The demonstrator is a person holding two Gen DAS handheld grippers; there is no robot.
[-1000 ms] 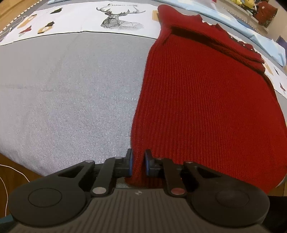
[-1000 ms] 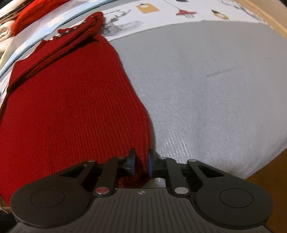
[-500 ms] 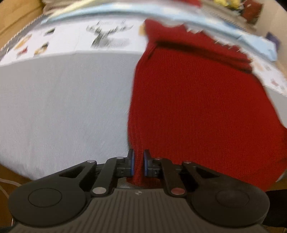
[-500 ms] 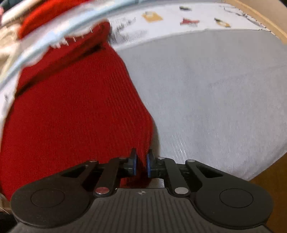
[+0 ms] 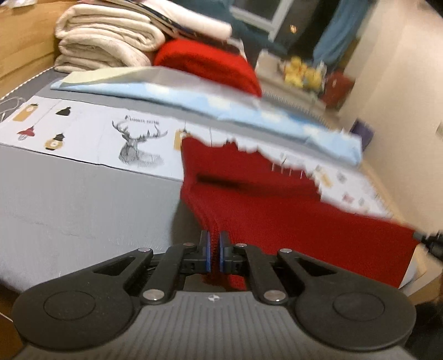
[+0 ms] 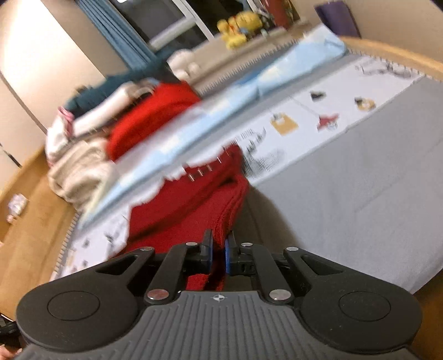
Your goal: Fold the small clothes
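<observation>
The grey bed (image 5: 83, 210) fills the foreground under me, with a band of white printed cloth (image 5: 91, 130) across it showing a stag's head and small lamps. On that surface lies the red sweater (image 5: 277, 210), its near hem lifted off the grey sheet and its far end still down on the printed band.

My left fingers (image 5: 213, 250) are pressed together on one near corner of the sweater, red knit bunched between the blue pads. My right fingers (image 6: 218, 253) pinch the other near corner the same way, a thick ridge of the sweater (image 6: 193, 202) running up from between them. In the left view the hem stretches taut away to the right, where a dark part of my other tool shows at the edge.

Beyond the sweater lies a folded pale blue sheet (image 5: 221, 108). Behind that sits another red knit (image 5: 210, 66), beside a stack of folded cream blankets (image 5: 105, 41). Farther back are blue curtains (image 6: 119, 30), yellow soft toys (image 6: 238, 25) and a cream wall. Both views are smeared with blur.
</observation>
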